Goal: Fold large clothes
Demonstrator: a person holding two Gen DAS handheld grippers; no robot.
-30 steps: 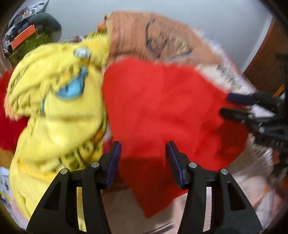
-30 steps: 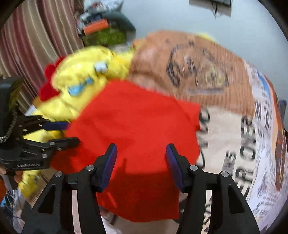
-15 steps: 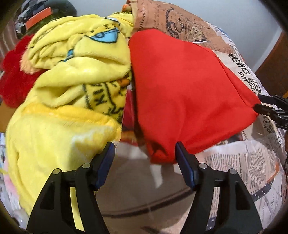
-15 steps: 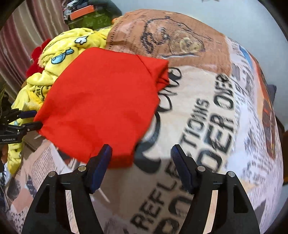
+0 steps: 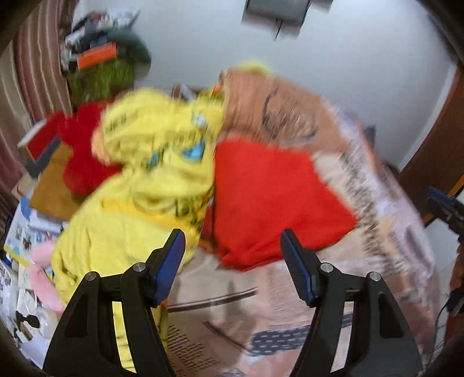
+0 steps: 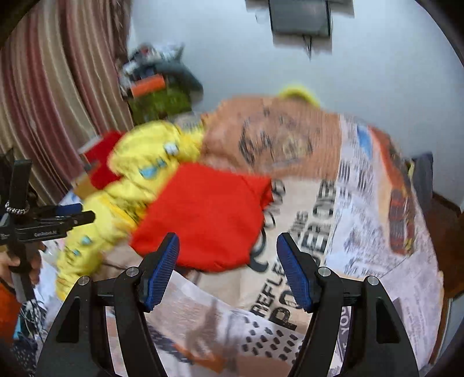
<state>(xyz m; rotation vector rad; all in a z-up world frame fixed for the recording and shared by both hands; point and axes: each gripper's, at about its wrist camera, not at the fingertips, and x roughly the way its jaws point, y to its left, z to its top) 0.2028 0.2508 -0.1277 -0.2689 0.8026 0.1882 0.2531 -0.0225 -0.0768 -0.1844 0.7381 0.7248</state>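
A folded red garment [image 5: 275, 200] lies flat on the newspaper-print bedspread [image 5: 290, 319]; it also shows in the right wrist view [image 6: 203, 223]. My left gripper [image 5: 233, 266] is open and empty, held back from the garment's near edge. My right gripper [image 6: 227, 271] is open and empty, just short of the garment's near corner. The left gripper shows at the left edge of the right wrist view [image 6: 69, 214], apart from the garment. Both views are blurred.
A crumpled yellow blanket [image 5: 150, 185] lies left of the red garment, touching it. A red plush item [image 5: 78, 150] sits beyond it. A cluttered shelf [image 5: 101, 66] and striped curtain [image 6: 58, 101] stand at the left. A wall-mounted box [image 6: 300, 18] hangs above.
Both grippers have pulled back and tilted up from the red garment, so more wall shows. The garment stays folded on the bed. Both grippers stayed open.
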